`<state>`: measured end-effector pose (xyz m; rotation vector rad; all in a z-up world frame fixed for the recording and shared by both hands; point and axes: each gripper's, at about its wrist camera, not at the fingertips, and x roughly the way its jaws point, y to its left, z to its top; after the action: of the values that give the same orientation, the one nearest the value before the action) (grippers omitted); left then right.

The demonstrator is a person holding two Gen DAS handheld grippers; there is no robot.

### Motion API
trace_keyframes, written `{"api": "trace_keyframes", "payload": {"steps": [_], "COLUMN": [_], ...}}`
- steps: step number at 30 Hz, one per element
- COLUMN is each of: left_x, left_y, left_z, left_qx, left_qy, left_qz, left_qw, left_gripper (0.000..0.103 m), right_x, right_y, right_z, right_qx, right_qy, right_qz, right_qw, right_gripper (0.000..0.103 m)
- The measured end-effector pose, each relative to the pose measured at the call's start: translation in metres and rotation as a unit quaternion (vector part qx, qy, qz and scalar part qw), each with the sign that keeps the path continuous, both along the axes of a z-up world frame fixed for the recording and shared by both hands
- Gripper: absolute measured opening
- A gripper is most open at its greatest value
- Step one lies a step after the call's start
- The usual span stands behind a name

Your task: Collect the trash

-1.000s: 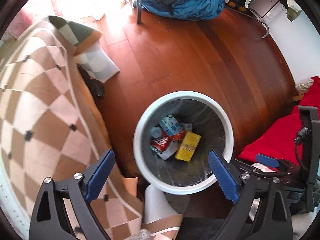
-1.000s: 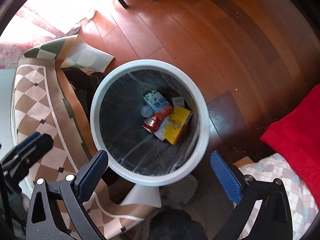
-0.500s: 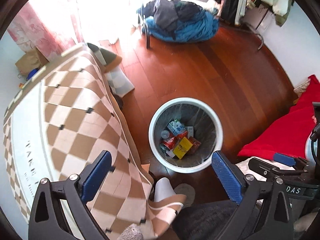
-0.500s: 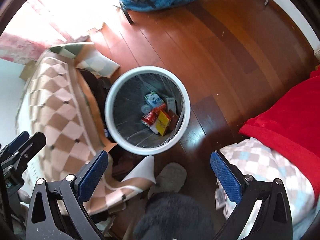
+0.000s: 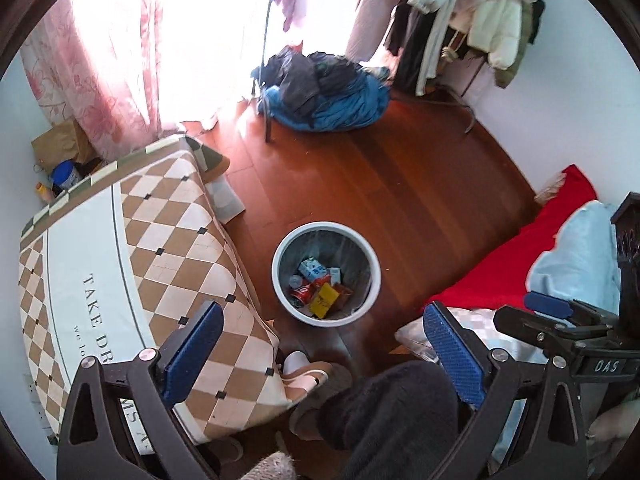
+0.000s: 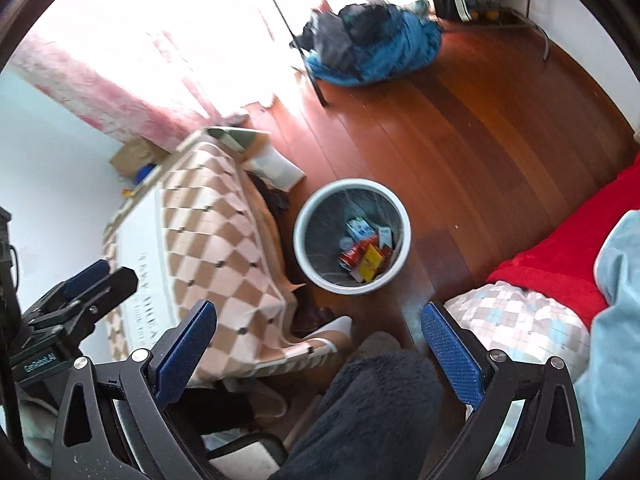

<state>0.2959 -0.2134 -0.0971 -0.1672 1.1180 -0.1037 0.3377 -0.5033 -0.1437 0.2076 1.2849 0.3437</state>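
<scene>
Both my grippers are released and empty: left gripper [image 5: 322, 344] has just finished spreading its jaws, right gripper [image 6: 320, 340] gapes wide too. Since a second ago both have risen well clear of the white trash bin [image 5: 280, 276], which now looks small on the wood floor [image 5: 400, 184]. Trash pile [image 5: 318, 290] (cartons, red can, yellow box) sits inside, so this drop looks done.

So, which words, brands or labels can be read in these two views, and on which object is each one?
"TAKE DR" with smaller "we lo" beneath, rest hidden: on the checkered tablecloth.
"DAS": on the right gripper body, left wrist view.
"GenRobot.AI", small and uncertain: on the left gripper body, right wrist view.
Printing on the trash in the white bin: too small to read.
</scene>
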Motion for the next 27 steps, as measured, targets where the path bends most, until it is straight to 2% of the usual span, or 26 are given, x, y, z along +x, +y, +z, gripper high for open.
{"api": "trace_keyframes", "payload": {"steps": [5, 11, 27], "left_x": [-0.022, -0.044, -0.062], "left_y": [0.005, 0.013, 0.027], "left_z": [0.027, 0.047, 0.052], "left_qx": [-0.019, -0.042, -0.053], "left_qy": [-0.012, -0.018, -0.018], "left_qz": [-0.007, -0.012, -0.013], "left_qw": [0.9997, 0.9989, 0.9984], "left_gripper": [0.102, 0.102, 0.102], "right_x": [-0.028, -0.05, -0.064], "right_y": [0.001, 0.006, 0.015], "right_z": [0.045, 0.072, 0.084], "right_qx": [0.03, 0.051, 0.056], "right_qy": [-0.021, -0.026, -0.022], "right_qz": [0.017, 0.036, 0.056], "right_qw": [0.999, 0.998, 0.997], "right_gripper": [0.103, 0.103, 0.103]}}
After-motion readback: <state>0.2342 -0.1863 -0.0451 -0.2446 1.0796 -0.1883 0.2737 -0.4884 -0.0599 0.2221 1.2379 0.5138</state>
